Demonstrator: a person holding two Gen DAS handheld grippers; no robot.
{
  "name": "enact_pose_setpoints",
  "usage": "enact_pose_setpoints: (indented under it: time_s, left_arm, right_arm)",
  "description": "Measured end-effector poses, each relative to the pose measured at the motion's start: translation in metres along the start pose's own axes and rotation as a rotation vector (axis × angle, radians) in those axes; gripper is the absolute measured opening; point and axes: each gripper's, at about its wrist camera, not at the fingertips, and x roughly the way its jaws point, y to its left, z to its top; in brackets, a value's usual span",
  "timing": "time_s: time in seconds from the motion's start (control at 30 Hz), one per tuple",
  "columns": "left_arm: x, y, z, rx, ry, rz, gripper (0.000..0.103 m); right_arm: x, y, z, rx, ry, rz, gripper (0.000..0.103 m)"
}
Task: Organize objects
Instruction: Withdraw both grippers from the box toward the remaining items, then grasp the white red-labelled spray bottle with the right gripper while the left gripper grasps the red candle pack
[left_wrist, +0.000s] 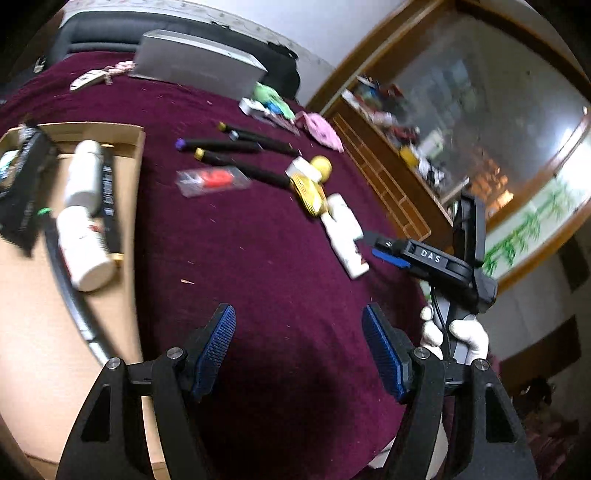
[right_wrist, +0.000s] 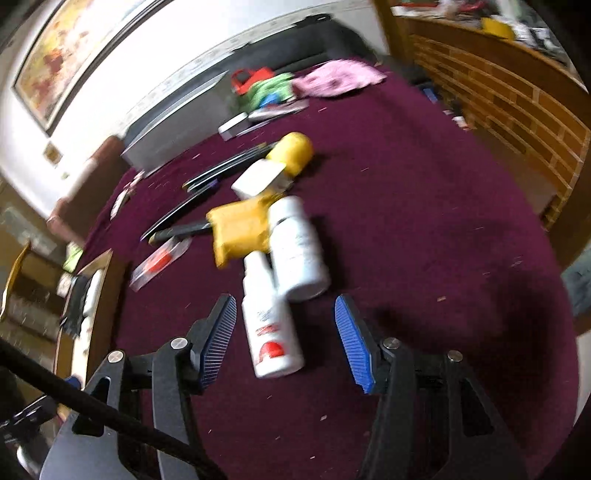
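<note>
Grippers: left gripper and right gripper gaped empty | right straddled small white bottle | advice: centre pads on its body before closing.

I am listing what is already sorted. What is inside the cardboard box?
The cardboard box holds two white bottles, a long black tube beside them and a black packet. Its far left corner and whatever lies beneath these are covered.

Two bottles side by side on the cloth, a pouch touching behind, box far left.
</note>
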Motion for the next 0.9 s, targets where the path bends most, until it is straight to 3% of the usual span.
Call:
enact_pose_setpoints:
  time_s: [0.07,0.27,0.33,0.43,0.57,0.67,0.77,0.9]
  left_arm:
    - [0.008,-0.005,-0.001,0.004,0.022,0.006,0.065]
    - [0.012,-0.009,0.001,0.012,0.033,0.037,0.065]
    - [0.012,-0.012,0.007,0.034,0.021,0.071,0.065]
    - [0.014,-0.017,0.019,0.088,0.005,0.142,0.065]
    - [0.029,-0.026,0.048,0.263,-0.021,0.247,0.065]
    - [0.053,-0.020,0.078,0.354,0.003,0.333,0.065]
    - [0.089,-0.006,0.104,0.425,0.084,0.424,0.065]
    - [0.131,0.012,0.112,0.512,0.185,0.548,0.065]
  right_arm:
    - [0.006,0.009,-0.003,-0.051,0.017,-0.001,0.055]
    - [0.033,0.032,-0.008,-0.172,0.070,-0.130,0.053]
    - [0.041,0.037,-0.009,-0.187,0.073,-0.154,0.027]
    - [0.045,0.041,-0.011,-0.203,0.052,-0.182,0.027]
    - [0.042,0.036,-0.014,-0.168,0.025,-0.127,0.027]
    - [0.040,0.025,-0.015,-0.111,0.004,-0.044,0.027]
    - [0.037,0.019,-0.016,-0.079,-0.007,0.003,0.028]
    - [0.037,0.018,-0.015,-0.069,-0.014,0.028,0.028]
